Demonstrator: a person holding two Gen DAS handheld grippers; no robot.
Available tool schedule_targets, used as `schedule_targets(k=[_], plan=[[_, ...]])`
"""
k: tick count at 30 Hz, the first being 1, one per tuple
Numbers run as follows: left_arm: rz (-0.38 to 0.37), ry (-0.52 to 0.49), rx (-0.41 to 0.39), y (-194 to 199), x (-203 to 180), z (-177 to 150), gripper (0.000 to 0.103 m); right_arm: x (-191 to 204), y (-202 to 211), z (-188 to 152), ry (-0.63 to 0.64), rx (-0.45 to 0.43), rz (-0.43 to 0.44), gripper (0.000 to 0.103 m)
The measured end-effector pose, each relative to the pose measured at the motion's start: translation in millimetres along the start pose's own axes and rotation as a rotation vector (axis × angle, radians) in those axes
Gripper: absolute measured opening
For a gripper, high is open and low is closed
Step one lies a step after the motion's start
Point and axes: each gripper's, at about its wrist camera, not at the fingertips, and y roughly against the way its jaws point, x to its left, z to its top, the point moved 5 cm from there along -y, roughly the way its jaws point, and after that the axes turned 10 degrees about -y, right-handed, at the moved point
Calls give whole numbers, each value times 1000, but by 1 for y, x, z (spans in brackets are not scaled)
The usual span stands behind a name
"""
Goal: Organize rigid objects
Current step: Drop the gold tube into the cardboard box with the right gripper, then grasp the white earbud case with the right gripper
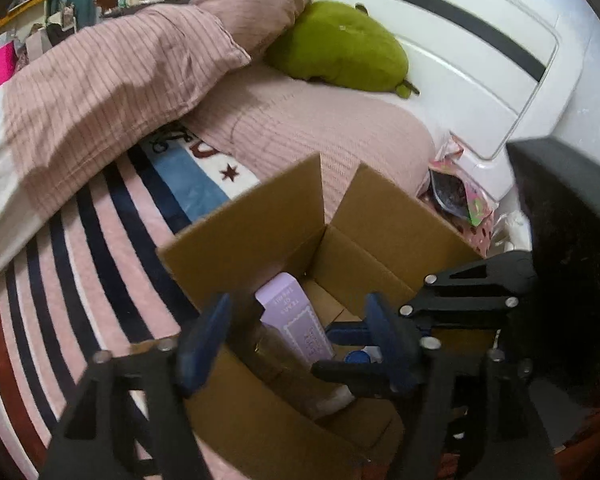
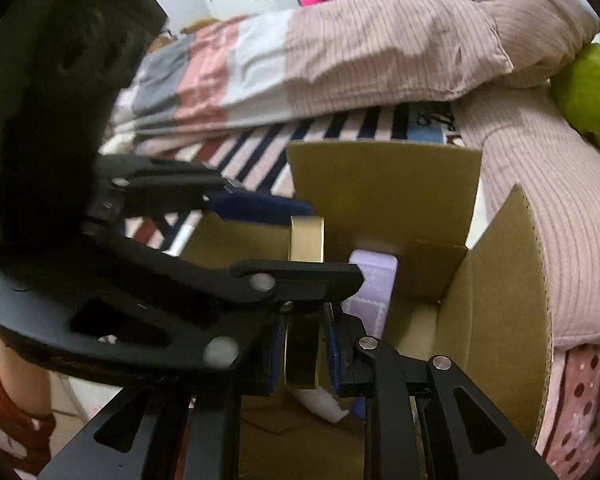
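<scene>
An open cardboard box (image 1: 256, 220) (image 2: 384, 188) stands on the bed. A lilac carton (image 1: 296, 322) (image 2: 374, 280) leans inside it, with a blue cap (image 1: 358, 357) and a white item (image 2: 320, 400) on the box floor. My right gripper (image 2: 300, 354) is shut on a gold tape roll (image 2: 306, 240) and holds it upright over the box; this gripper also shows in the left wrist view (image 1: 364, 354). My left gripper (image 1: 296, 340) hangs open over the box mouth; it crosses the right wrist view (image 2: 284, 236), its jaws around the tape roll's top.
The bed has a striped blanket (image 1: 80, 264), a pink ribbed duvet (image 1: 112, 80) (image 2: 380, 52) and a green plush cushion (image 1: 340, 48) (image 2: 588, 92). A white headboard (image 1: 480, 40) stands behind. Colourful packets (image 1: 456, 196) lie beside the box.
</scene>
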Motion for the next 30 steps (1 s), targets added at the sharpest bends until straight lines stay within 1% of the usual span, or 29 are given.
schedule_targets(k=[1, 3, 6, 8, 10, 11, 13, 15, 17, 19, 21, 22, 23, 24, 25, 26, 27, 29, 30], plan=[[8, 7, -14, 5, 3, -1, 70, 1, 0, -1, 3, 1, -2, 15], [40, 26, -50, 23, 11, -4, 70, 4, 3, -1, 9, -11, -7, 21], [121, 50, -104, 59, 28, -17, 70, 24, 15, 2, 61, -77, 0, 21], [182, 75, -143, 87, 43, -32, 72, 48, 26, 2, 103, -116, 42, 21], [216, 107, -177, 108, 57, -48, 76, 80, 33, 0, 152, -139, 102, 21], [242, 133, -198, 122, 69, -61, 77, 92, 34, -2, 172, -143, 121, 23], [282, 168, -217, 138, 84, -82, 77, 127, 31, -7, 223, -138, 169, 29], [330, 209, -228, 150, 102, -111, 78, 153, 20, -11, 257, -117, 188, 30], [366, 254, -228, 157, 118, -143, 79, 179, -2, -20, 281, -79, 190, 30], [398, 290, -218, 156, 131, -171, 79, 195, -26, -28, 295, -43, 176, 30], [408, 321, -211, 152, 139, -195, 79, 202, -54, -37, 285, -11, 137, 32], [407, 337, -208, 148, 142, -205, 79, 200, -73, -43, 271, 8, 94, 34], [401, 356, -204, 144, 145, -217, 79, 196, -88, -46, 259, 18, 59, 38], [392, 374, -202, 139, 149, -228, 79, 188, -105, -51, 232, 25, 6, 43], [388, 385, -199, 136, 150, -235, 79, 176, -115, -57, 205, 27, -39, 47], [384, 398, -196, 131, 151, -243, 79, 164, -127, -55, 177, 26, -86, 53], [383, 406, -194, 129, 151, -249, 79, 148, -140, -55, 140, 19, -155, 54], [373, 422, -196, 124, 150, -259, 79, 126, -158, -50, 92, 8, -245, 55], [367, 430, -198, 122, 148, -262, 79, 118, -164, -47, 76, 3, -282, 57]])
